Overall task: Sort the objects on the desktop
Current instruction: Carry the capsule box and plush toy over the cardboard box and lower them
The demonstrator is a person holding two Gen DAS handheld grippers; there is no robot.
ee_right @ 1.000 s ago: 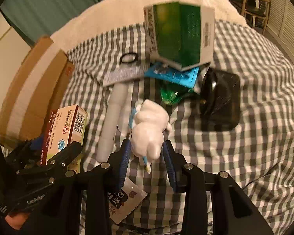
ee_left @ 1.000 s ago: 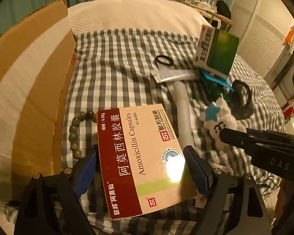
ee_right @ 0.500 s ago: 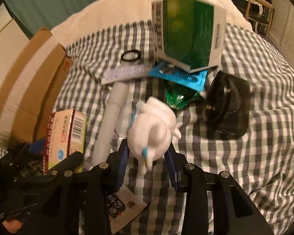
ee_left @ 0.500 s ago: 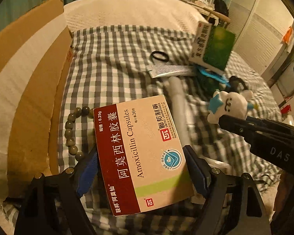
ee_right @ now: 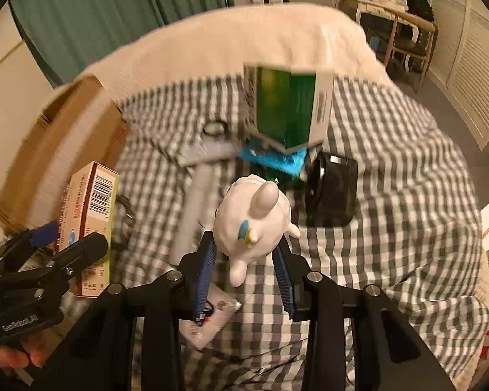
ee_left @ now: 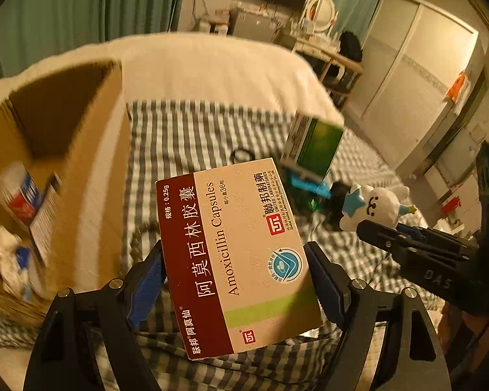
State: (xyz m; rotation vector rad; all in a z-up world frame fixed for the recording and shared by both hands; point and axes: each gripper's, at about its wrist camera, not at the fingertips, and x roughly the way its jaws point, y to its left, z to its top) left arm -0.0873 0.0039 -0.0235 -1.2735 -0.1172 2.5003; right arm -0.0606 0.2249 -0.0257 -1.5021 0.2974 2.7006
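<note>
I had my left gripper (ee_left: 236, 288) clamped on the pill box (ee_left: 234, 254), lifted off the cloth with the carton (ee_left: 58, 150) up to its left, presumably its bin, while my right gripper (ee_right: 244, 273) pinched the toy (ee_right: 252, 224) aloft, likely bound there too.

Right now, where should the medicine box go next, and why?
Probably leftward, over the open cardboard box. The left gripper holds the Amoxicillin box lifted above the checked cloth, and that carton already has sorted things inside.
</note>
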